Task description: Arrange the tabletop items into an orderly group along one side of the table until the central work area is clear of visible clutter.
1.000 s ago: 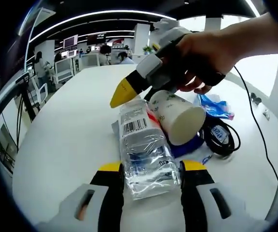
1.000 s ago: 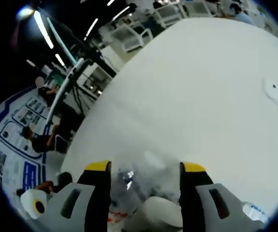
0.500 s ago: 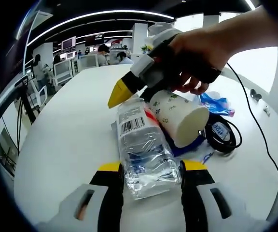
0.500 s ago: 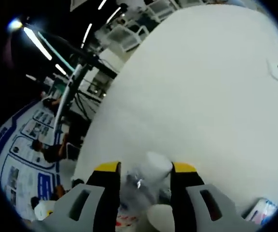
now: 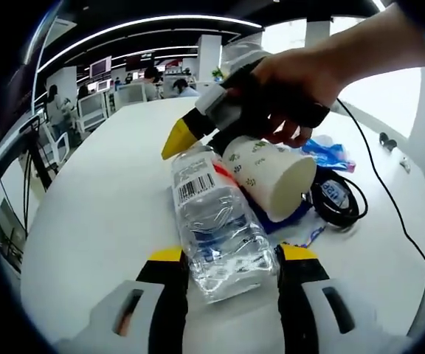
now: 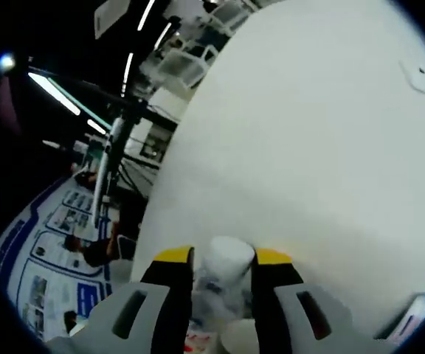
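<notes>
Your right gripper [image 6: 221,259] was clenched on the white cap end of the clear water bottle [image 5: 216,225], jaws tight against it on both sides; in the left gripper view you could see that same gripper [image 5: 198,129] in your hand [image 5: 301,81], coming down on the bottle's far end. Your left gripper [image 5: 227,258] stood parted, its yellow-tipped jaws flanking the bottle's base; whether they touched the plastic, I could not tell.

The bottle lay on its side on the white table [image 5: 102,214], barcode label up, pointing away from you. Touching it on the right lay a white paper cup [image 5: 271,177], also tipped over, resting on something blue. Just beyond sat a coiled black cable [image 5: 338,199] and a crumpled blue wrapper [image 5: 330,155].

Judging by the look, the bottle was light, thin-walled and slick, likely to dent or roll under a squeeze on its belly. The cap and neck were the stiffest place to hold, so your grip was well chosen.

The tabletop was smooth, white and wide, bare on the left. Around it was an open hall with strip lights, desks and people far off.
</notes>
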The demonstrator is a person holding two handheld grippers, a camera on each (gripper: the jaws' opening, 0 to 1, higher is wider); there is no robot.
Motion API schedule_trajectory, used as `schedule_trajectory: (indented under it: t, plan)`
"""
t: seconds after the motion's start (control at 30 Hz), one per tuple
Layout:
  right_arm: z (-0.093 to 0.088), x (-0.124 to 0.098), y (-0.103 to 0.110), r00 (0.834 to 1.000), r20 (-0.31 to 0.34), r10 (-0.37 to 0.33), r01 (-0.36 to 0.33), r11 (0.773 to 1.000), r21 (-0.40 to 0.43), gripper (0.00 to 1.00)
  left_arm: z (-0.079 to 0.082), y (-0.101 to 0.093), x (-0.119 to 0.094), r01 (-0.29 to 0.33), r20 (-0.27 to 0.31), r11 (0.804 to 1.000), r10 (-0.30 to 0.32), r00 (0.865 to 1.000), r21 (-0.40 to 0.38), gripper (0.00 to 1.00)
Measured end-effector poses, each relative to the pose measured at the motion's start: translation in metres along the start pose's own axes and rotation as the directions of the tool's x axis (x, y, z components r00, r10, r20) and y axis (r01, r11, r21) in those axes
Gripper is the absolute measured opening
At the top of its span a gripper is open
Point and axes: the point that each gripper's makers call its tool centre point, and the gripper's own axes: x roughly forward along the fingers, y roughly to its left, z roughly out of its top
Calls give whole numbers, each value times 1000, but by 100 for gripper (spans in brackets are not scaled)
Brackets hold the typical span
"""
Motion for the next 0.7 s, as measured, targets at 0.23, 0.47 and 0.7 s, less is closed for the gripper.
schedule_trajectory:
  t: [0.23,0.47,0.7]
  plan:
    - [5,-5,21,998,38,50,-49,998,-50,22,-4,0,-1,-14,-1,1000,14,1000,-9,47]
    - [6,-12,47,997,46,65,-56,983,-175,21,-7,0,-4,-24,-2,1000,24,1000,-14,48]
    - [4,-23,71,994,90,56,-25,948,-319,20,-8,-1,-7,-37,18,999,37,999,-13,48]
